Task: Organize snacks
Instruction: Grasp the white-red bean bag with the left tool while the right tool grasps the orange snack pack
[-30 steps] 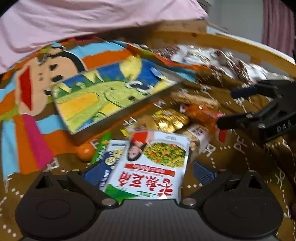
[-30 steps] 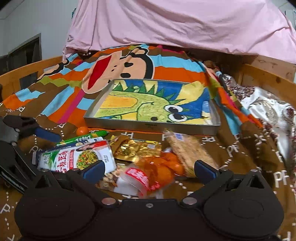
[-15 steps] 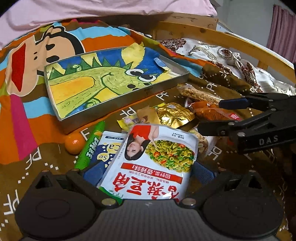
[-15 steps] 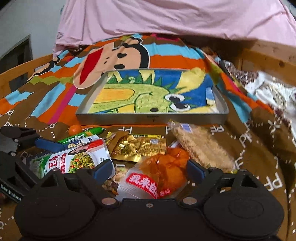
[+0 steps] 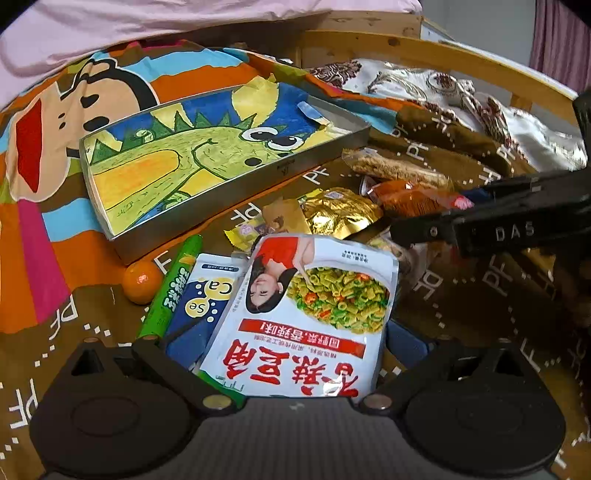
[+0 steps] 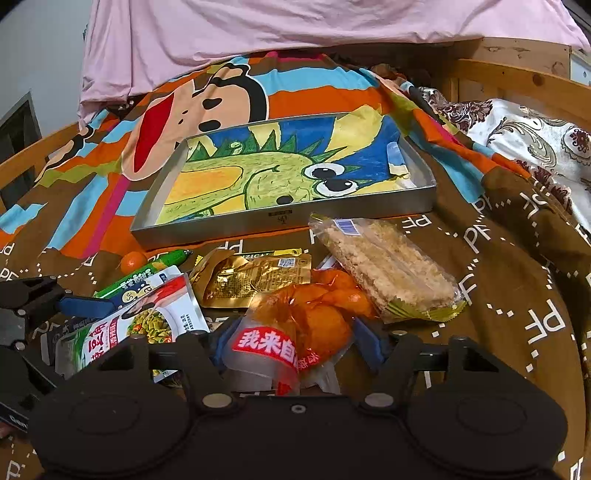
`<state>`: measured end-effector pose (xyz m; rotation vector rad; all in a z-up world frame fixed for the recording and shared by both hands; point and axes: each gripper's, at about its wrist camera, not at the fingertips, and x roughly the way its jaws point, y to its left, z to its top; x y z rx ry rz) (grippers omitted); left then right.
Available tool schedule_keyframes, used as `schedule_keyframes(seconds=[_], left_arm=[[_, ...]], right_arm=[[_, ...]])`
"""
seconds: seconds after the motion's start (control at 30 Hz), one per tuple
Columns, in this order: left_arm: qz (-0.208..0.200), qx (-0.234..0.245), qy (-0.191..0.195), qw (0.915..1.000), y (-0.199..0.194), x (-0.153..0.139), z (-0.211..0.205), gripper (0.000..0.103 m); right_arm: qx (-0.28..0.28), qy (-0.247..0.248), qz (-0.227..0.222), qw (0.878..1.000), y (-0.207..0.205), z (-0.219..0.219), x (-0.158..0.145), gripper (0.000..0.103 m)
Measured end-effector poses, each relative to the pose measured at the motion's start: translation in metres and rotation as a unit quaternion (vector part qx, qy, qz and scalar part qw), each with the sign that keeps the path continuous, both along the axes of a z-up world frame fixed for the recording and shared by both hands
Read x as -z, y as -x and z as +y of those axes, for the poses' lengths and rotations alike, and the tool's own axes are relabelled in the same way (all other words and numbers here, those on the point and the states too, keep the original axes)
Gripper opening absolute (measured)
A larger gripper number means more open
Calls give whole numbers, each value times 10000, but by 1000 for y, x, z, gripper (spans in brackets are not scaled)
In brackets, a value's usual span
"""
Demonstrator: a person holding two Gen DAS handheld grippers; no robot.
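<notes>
Snack packets lie heaped on a bedspread just near of an empty metal tray (image 6: 284, 221), their likely home. The right gripper (image 6: 295, 343) is closing around an orange packet (image 6: 295, 325); the left gripper (image 5: 295, 339) straddles a white pouch (image 5: 314, 314), apparently not yet clamped.

Cartoon blanket (image 6: 92, 192), pink sheet (image 6: 258, 33), wooden bed rail (image 5: 424, 55).

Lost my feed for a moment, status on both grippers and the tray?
Right gripper jaws closing around the orange snack bag. Left gripper astride the white noodle pouch, grip unclear. Tray holds no snacks. Nothing blocking.
</notes>
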<state>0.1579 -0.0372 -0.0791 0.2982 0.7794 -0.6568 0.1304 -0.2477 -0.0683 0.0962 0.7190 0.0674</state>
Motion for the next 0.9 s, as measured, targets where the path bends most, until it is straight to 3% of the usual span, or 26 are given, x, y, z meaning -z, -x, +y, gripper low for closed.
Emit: schedule_keyframes(seconds=[0.17, 0.53, 0.9], left_arm=[[-170, 1, -254, 9995, 6, 2, -6, 99], [-184, -71, -282, 9994, 13, -2, -9, 90], [75, -569, -508, 9971, 34, -8, -14, 83]], right_arm=[[38, 15, 0, 10000, 1, -2, -1, 56], [0, 176, -62, 9998, 4, 0, -2, 40], [-307, 814, -167, 9961, 21, 16, -5, 39]])
